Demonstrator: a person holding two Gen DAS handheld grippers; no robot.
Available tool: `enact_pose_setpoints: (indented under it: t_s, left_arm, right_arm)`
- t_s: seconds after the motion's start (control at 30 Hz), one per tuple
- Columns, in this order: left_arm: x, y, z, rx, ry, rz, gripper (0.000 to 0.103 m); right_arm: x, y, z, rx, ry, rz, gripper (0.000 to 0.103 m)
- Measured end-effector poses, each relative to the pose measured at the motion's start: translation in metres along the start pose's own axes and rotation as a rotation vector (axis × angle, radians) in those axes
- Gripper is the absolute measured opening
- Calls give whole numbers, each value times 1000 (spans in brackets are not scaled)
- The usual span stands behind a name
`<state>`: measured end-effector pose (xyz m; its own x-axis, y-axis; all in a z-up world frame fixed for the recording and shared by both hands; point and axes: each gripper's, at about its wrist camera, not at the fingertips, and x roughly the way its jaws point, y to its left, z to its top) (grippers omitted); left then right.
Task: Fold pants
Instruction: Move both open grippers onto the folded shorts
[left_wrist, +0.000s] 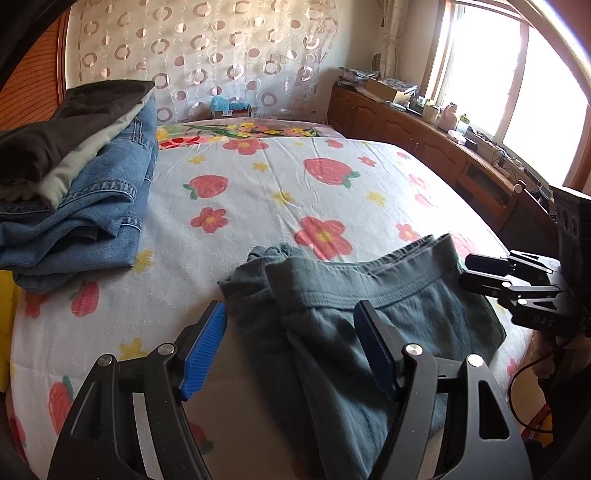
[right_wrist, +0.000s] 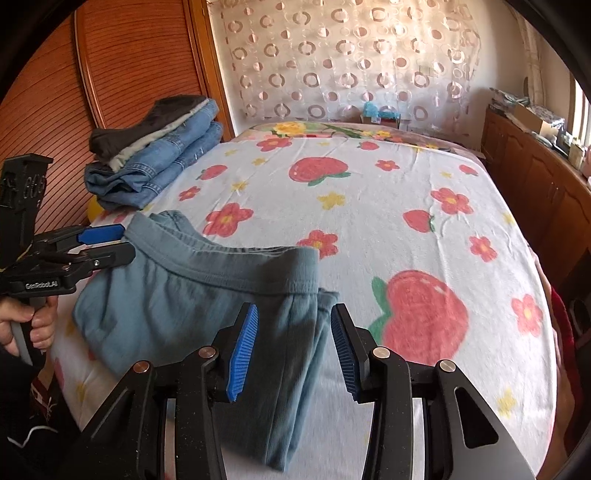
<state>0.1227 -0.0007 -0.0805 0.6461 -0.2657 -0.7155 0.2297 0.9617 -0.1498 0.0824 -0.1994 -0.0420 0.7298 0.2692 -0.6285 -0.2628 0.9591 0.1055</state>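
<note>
The teal pants (left_wrist: 332, 332) lie folded on the flowered bed sheet (left_wrist: 258, 184), waistband facing away. My left gripper (left_wrist: 291, 314) is open, its blue pads on either side of the pants' left edge, holding nothing. My right gripper (right_wrist: 293, 321) is open, its pads straddling the pants' (right_wrist: 207, 306) right edge, with no grip on the cloth. The right gripper also shows in the left wrist view (left_wrist: 480, 273) at the pants' right side. The left gripper shows in the right wrist view (right_wrist: 107, 243) at the pants' left side.
A stack of folded clothes (left_wrist: 74, 177), jeans under grey and dark garments, sits on the bed's far left (right_wrist: 159, 155). A wooden cabinet (left_wrist: 424, 136) with clutter runs along the right under the window. A wooden wall panel (right_wrist: 110, 74) stands at the left.
</note>
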Motion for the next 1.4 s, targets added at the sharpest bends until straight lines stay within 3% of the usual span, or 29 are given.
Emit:
enact_pose_setpoints:
  t_s: [0.53, 0.63, 1.4]
  left_arm:
    - [18, 9, -1, -7, 36, -11, 72]
    - [21, 12, 0, -25, 40, -39, 65]
    - [20, 12, -3, -24, 24, -41, 65]
  right_arm:
    - [29, 3, 7, -4, 6, -45, 44]
    - [29, 6, 5, -22, 4, -59, 44]
    - [22, -13, 2, 65, -5, -23, 47]
